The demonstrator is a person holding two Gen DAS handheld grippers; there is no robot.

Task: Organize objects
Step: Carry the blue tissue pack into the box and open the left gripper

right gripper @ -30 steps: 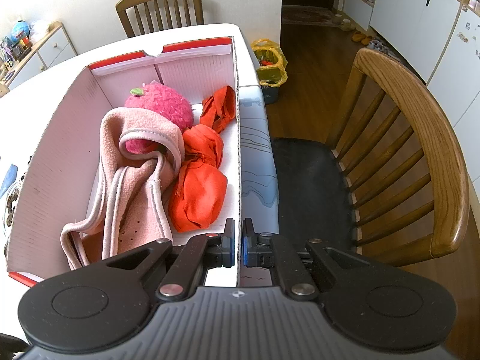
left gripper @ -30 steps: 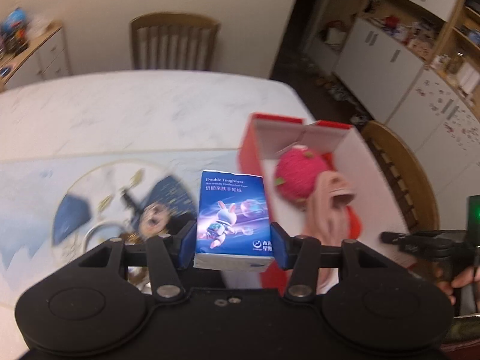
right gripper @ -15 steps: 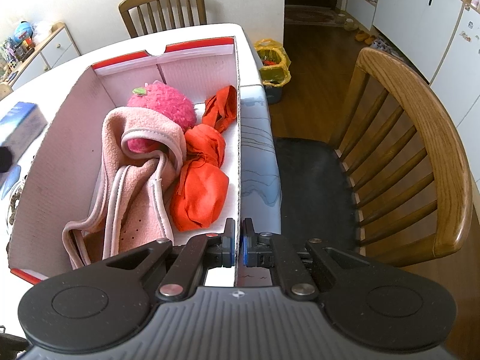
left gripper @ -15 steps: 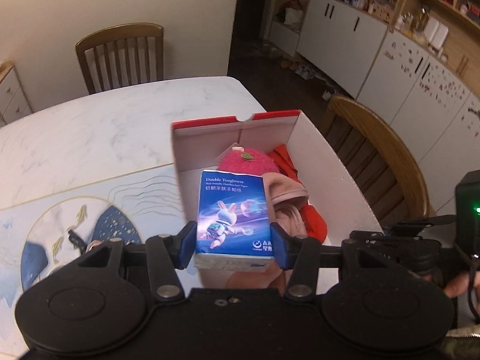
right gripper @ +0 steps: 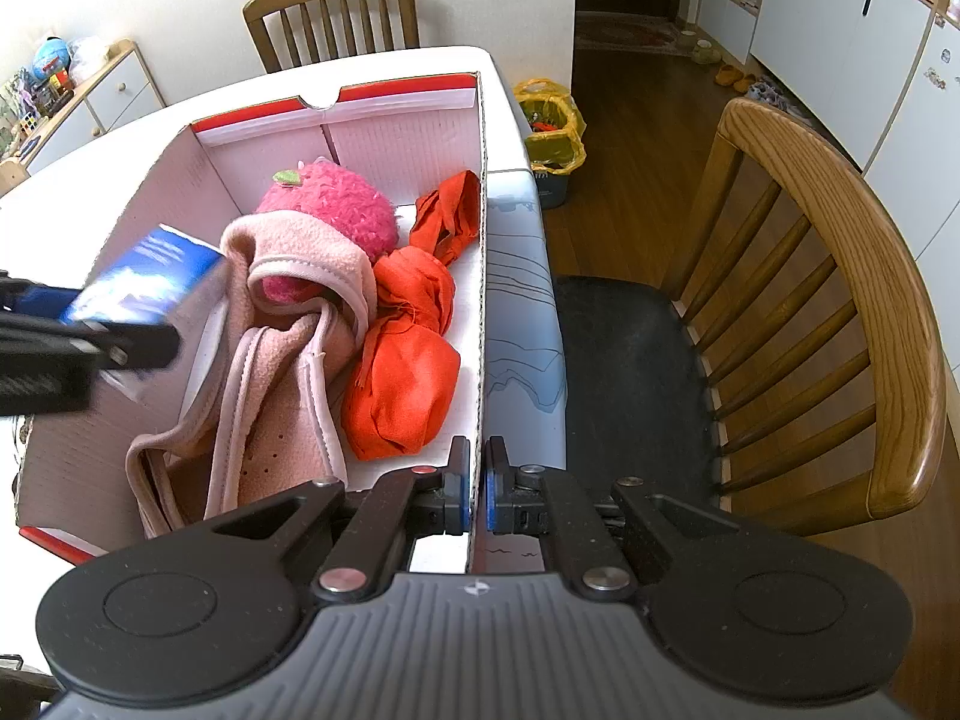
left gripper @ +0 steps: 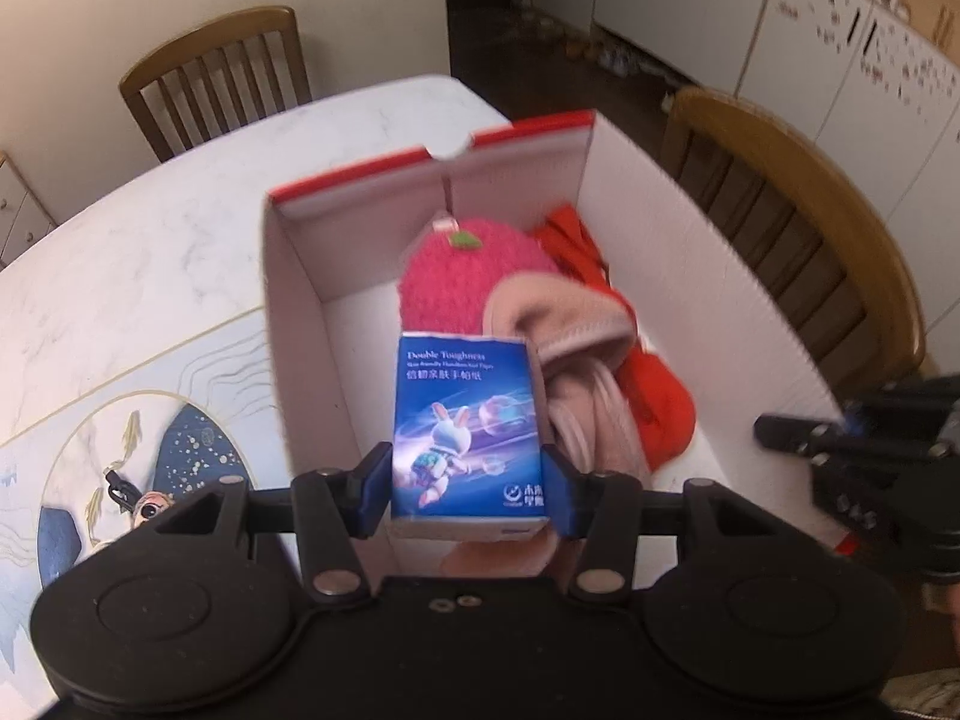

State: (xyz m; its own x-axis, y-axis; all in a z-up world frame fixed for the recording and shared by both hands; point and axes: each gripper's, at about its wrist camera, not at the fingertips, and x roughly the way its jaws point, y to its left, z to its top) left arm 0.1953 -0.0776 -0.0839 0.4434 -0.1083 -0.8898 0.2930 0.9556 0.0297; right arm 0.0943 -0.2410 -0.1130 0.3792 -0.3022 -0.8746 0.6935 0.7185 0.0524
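Note:
My left gripper [left gripper: 468, 483] is shut on a blue tissue pack [left gripper: 467, 435] printed with a cartoon rabbit, and holds it over the left side of the open white box with red rims [left gripper: 708, 240]. The right wrist view shows the same tissue pack [right gripper: 147, 279] inside the box's left wall. In the box lie a pink fuzzy strawberry toy [right gripper: 336, 210], a pale pink fleece garment [right gripper: 282, 348] and an orange-red cloth [right gripper: 408, 372]. My right gripper [right gripper: 474, 492] is shut on the box's right wall [right gripper: 480, 276], pinching its near end.
The box stands on a white marble table [left gripper: 150, 228] with a printed mat [left gripper: 120, 420] to its left carrying a small figure keychain [left gripper: 144, 501]. A wooden chair [right gripper: 810, 312] stands at the right, another chair [right gripper: 336, 12] behind the table. A yellow bin [right gripper: 549, 132] is on the floor.
My left gripper carried the tissue pack rightward from over the printed mat to over the box and lower, entering the right wrist view. The right gripper kept still on the box wall.

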